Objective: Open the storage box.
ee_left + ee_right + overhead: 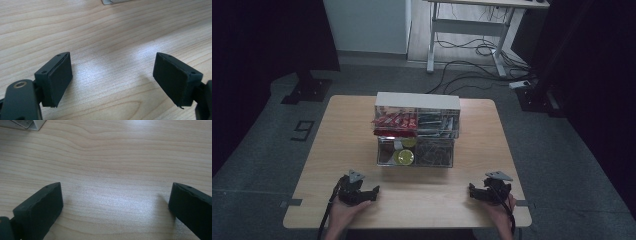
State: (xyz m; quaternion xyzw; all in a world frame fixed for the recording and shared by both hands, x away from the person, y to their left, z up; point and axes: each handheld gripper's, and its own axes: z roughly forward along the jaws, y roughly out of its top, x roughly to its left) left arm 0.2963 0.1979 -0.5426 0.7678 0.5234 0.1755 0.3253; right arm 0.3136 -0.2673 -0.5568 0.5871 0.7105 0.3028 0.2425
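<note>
Both hand-held grippers, left hand-held gripper [373,191] and right hand-held gripper [473,190], gape above the table [432,200]

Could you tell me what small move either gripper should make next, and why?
Probably bring the right gripper forward toward the clear organizer box. Both it and the left gripper rest open and empty near the table's front edge, apart from the box.
</note>
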